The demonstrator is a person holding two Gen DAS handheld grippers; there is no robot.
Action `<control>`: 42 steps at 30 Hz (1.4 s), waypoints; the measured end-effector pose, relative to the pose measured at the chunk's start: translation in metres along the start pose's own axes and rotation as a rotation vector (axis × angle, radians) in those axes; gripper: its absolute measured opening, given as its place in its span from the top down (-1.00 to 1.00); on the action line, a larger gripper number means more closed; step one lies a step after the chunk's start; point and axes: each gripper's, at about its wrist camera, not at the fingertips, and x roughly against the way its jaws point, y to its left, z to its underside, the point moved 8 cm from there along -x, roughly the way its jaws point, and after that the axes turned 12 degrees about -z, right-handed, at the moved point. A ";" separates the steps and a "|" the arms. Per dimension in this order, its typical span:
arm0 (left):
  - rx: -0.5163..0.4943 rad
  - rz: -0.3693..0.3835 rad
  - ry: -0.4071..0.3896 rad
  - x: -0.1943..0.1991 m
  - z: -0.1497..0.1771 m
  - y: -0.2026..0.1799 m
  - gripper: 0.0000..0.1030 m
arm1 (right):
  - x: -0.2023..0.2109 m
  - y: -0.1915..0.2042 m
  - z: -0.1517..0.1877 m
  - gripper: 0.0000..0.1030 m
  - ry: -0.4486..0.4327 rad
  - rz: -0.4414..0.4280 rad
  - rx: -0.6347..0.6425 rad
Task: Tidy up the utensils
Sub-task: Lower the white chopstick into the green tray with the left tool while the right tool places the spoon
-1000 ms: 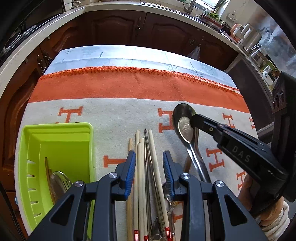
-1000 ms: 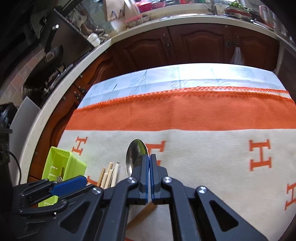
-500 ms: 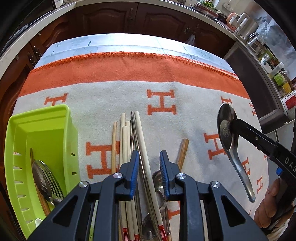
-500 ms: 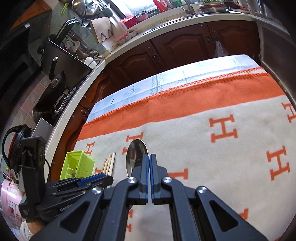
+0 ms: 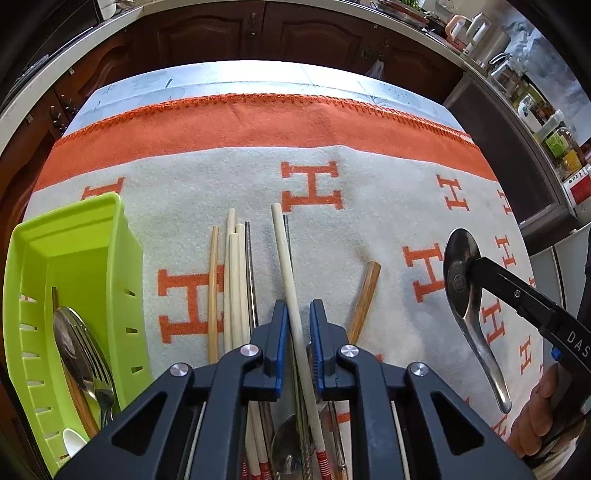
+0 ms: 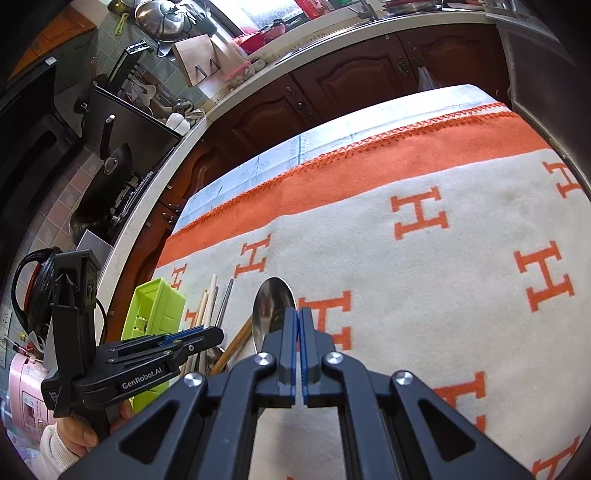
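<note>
My right gripper (image 6: 298,314) is shut on a steel spoon (image 6: 272,304) by its bowl and holds it above the blanket; the spoon (image 5: 466,295) hangs at the right of the left wrist view. My left gripper (image 5: 297,314) is open, its jaws on either side of a pale chopstick (image 5: 286,258) in a pile of chopsticks (image 5: 234,277) and utensils on the blanket. A lime green basket (image 5: 74,280) at the left holds a spoon and a fork (image 5: 86,354). The basket (image 6: 155,310) also shows in the right wrist view.
An orange and cream blanket (image 5: 332,125) with H marks covers the table. A brown wooden handle (image 5: 364,295) lies right of the pile. Dark cabinets (image 5: 295,33) and a worktop run behind the table. A stove with a pan (image 6: 110,173) stands at the far left.
My left gripper has lowered and narrowed around the pale chopstick. My right gripper has carried the spoon a little further to the right, away from the pile.
</note>
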 end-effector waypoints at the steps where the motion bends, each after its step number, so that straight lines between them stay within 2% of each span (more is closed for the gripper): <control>1: 0.000 -0.003 0.000 0.000 0.002 0.001 0.84 | 0.001 -0.001 0.001 0.98 -0.003 0.000 -0.003; 6: 0.024 -0.010 -0.014 0.005 0.008 0.007 0.90 | 0.003 -0.007 0.006 0.98 -0.003 -0.003 -0.020; 10: 0.037 -0.004 -0.058 0.021 0.012 0.009 0.94 | 0.008 -0.006 0.008 0.98 -0.011 -0.014 -0.029; 15: 0.061 0.050 -0.074 0.042 0.022 0.010 0.94 | 0.015 0.002 0.011 0.98 -0.022 -0.041 -0.029; 19: 0.059 0.112 -0.128 0.071 0.029 0.008 0.94 | 0.022 0.019 0.016 0.98 -0.021 -0.066 -0.009; 27: 0.068 0.170 -0.155 0.115 0.056 0.012 0.94 | 0.032 0.058 0.039 0.98 0.006 -0.100 0.045; 32: 0.107 0.147 -0.176 0.147 0.073 0.039 0.94 | 0.035 0.091 0.055 0.98 0.035 -0.121 0.087; 37: 0.136 0.054 -0.221 0.177 0.085 0.081 0.94 | 0.028 0.130 0.068 0.98 0.066 -0.141 0.133; 42: 0.176 -0.042 -0.236 0.180 0.095 0.125 0.94 | 0.009 0.177 0.078 0.98 0.104 -0.150 0.199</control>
